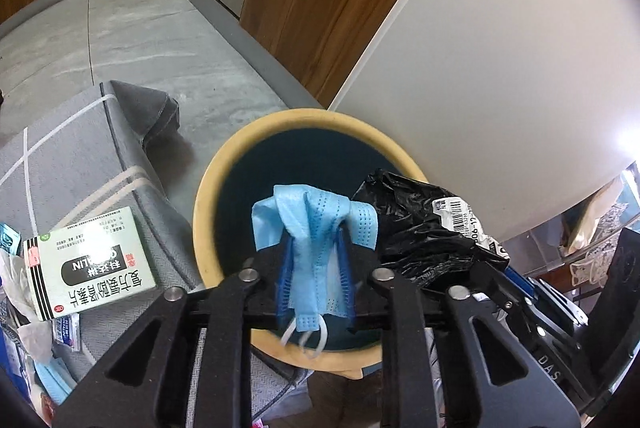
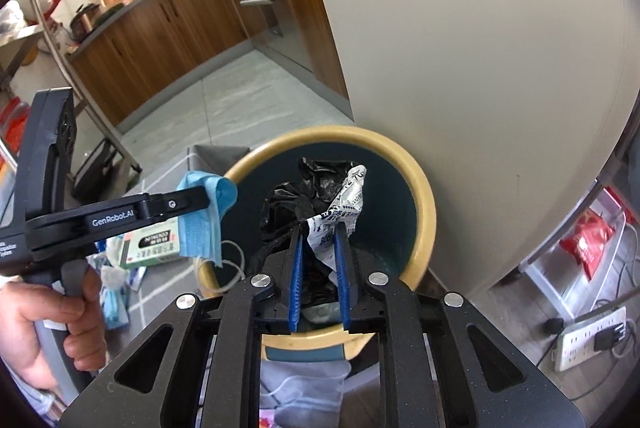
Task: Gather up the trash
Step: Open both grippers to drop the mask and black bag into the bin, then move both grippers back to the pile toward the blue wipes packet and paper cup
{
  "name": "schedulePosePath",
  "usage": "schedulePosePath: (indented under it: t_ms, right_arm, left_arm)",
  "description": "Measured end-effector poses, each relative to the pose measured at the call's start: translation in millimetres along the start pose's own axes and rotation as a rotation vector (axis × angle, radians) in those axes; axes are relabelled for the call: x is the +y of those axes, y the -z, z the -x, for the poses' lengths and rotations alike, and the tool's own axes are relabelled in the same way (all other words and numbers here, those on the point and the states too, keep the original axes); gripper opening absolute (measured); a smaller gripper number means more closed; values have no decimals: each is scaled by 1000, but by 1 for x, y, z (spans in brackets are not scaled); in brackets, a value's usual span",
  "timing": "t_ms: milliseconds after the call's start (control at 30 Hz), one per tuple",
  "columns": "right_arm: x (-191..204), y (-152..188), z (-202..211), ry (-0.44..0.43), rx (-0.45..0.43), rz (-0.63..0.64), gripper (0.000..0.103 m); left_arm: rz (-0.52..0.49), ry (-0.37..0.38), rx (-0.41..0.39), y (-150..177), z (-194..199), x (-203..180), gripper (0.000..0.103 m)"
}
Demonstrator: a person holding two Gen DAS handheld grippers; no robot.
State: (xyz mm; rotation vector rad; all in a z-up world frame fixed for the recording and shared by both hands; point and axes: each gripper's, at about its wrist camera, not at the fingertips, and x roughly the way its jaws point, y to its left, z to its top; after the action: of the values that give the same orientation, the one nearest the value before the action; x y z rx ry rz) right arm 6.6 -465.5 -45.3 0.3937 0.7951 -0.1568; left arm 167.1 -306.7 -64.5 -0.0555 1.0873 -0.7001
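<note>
**Inspector A:** Blue fabric first: a crumpled face mask (image 1: 316,252) is sitting between the ribbed blue pads (image 1: 285,280) of the left gripper (image 1: 314,248). The jaws are standing narrowly apart with the mask bunched between them; whether the pads are still pressing it, I cannot tell. It is hanging over the dark mouth of the yellow-rimmed bin (image 1: 208,196), ear loops dangling.

**Inspector B:** And the right gripper (image 2: 319,232)?

**Inspector A:** It is carrying a black plastic bag (image 2: 296,196) with a white printed label, also over the bin (image 2: 424,196). Its jaws are slightly parted too; the bag's neck is lying between them, the grip equally unclear.

**Inspector B:** Anything obscured?

**Inspector A:** The bin's interior is reading as plain darkness. A hand (image 2: 52,320) is holding the left gripper's handle, cut off by the frame. A medicine box (image 1: 88,260) and loose wrappers are lying on the grey mat (image 1: 80,164) beside the bin, partly cropped at the edge.
</note>
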Motion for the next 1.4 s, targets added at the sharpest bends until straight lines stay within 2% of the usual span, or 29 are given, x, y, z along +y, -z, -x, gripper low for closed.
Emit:
schedulePosePath:
  t_ms: [67,200,333,433,833,1167,1400]
  right_arm:
    - [-2,-1,-1,4,-1,-9,25]
    - [-5,-1,0,-3,-4,-25,33]
    - [-2,-2,1,-5,-14,-17,46]
    - [-1,-3,3,-8,-20,-20,49]
    - [17,-6,0,-40,-9,4,50]
    - [48,-7,-1,-93,-21,35,50]
    - [95,3,-12,-147,18,116,50]
  left_arm:
    - [7,1,1,-1,0,2,31]
    - [18,10,-30,-2,13,5,56]
    - [18,12,-53,-3,27,9,64]
    - [27,11,-75,-3,39,15,66]
    - [60,-20,-186,1,112,54,73]
    - [189,-131,-268,28,179,143,74]
    - [296,-218,-275,73,216,212,74]
